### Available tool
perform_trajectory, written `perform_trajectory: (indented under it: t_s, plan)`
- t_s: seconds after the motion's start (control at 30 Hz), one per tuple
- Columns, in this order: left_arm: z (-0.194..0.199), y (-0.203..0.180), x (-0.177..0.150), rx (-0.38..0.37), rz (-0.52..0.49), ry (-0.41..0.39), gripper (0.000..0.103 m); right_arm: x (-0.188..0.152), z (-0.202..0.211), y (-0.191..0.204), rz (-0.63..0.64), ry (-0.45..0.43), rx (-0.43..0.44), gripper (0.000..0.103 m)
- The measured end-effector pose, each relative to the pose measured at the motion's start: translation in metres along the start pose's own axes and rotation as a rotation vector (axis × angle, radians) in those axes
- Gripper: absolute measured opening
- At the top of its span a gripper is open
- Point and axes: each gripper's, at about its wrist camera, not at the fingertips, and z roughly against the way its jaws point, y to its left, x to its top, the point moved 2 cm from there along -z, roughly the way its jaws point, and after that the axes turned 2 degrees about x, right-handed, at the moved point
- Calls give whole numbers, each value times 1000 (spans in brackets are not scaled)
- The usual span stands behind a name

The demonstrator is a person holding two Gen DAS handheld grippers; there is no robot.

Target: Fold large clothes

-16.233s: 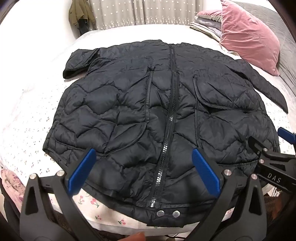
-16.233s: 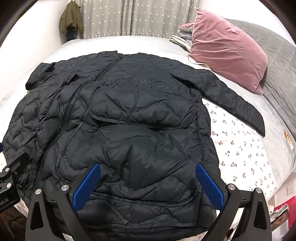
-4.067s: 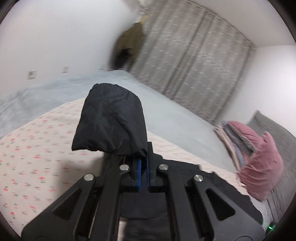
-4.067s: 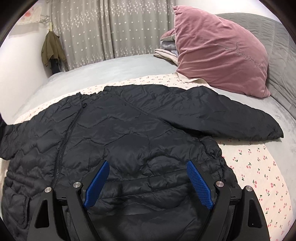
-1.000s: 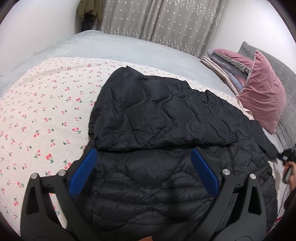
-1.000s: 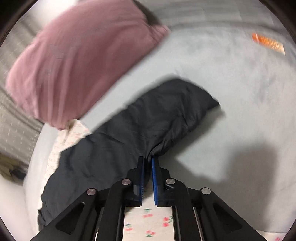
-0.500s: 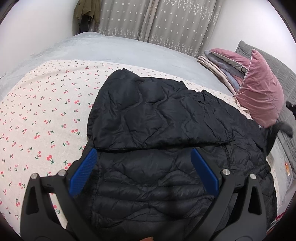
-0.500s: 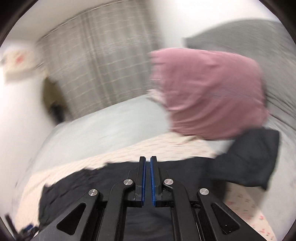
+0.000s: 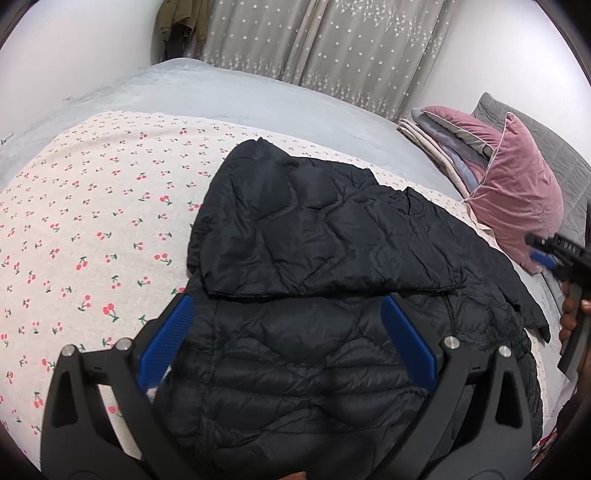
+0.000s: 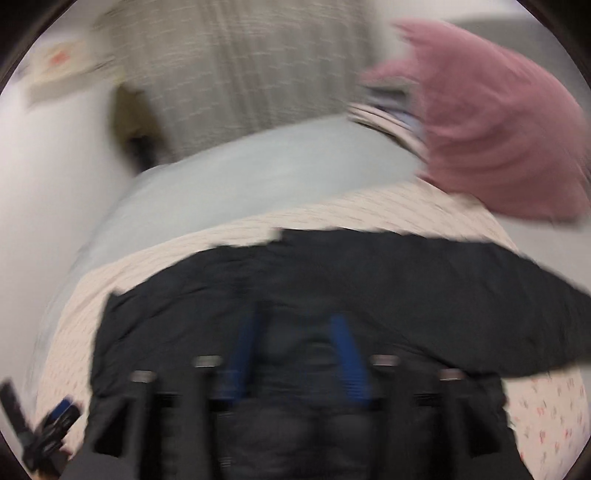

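Observation:
A black quilted jacket lies on the cherry-print sheet, its left sleeve folded across the chest. My left gripper is open and empty just above the jacket's lower body. The right gripper shows at the right edge, over the jacket's right side. The right wrist view is blurred: the right gripper has its blue pads apart over the jacket, and the right sleeve lies across the jacket's upper part.
A pink velvet pillow and a stack of folded bedding sit at the right, by a grey headboard. Grey blanket covers the far bed. Curtains and a hanging olive coat stand behind.
My right gripper, shut on the right sleeve's cuff and carrying it over, has let it go and opened; the sleeve now lies across the jacket. My left gripper has barely moved.

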Motion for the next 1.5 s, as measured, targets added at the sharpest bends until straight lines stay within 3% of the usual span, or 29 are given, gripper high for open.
perform_trajectory:
  t_s: [0.03,0.17,0.27,0.4,0.57,0.6,0.63,0.7,0.73,0.93,1.17,1.33,1.5]
  plan:
    - [0,0,0,1,2,0,101,1,-2,-24,-50,-6,-43,71]
    - [-3,2,0,-9,15,7,101,-5,2,-139,-247,20,-225,72]
    - [-4,2,0,-2,14,4,101,-21,8,-224,-450,55,-305,72]
    - [-10,-1,-2,19,-4,3,101,-49,16,-311,-713,76,-330,72]
    - [-18,-5,-6,34,-23,17,101,-63,17,-353,-804,14,-294,71]
    - [-19,-6,-6,38,-29,18,101,-61,17,-356,-794,-12,-286,66]
    - [-20,-6,-7,41,-34,19,101,-58,16,-361,-785,-22,-278,42]
    - [-22,-8,-7,51,-44,19,101,-53,15,-366,-768,-21,-264,12]
    - [-22,-8,-6,53,-52,17,101,-51,18,-367,-771,-39,-266,9]
    - [-20,-7,-4,35,-38,9,101,-3,56,-304,-549,-185,-268,6]
    - [-15,-4,-3,24,-22,0,101,53,73,-149,-142,-260,-196,6]
    - [-14,-1,-1,20,-13,0,101,48,46,-25,173,-200,-115,6]
    - [-12,3,1,11,6,-2,101,-2,-14,78,399,-14,41,6]
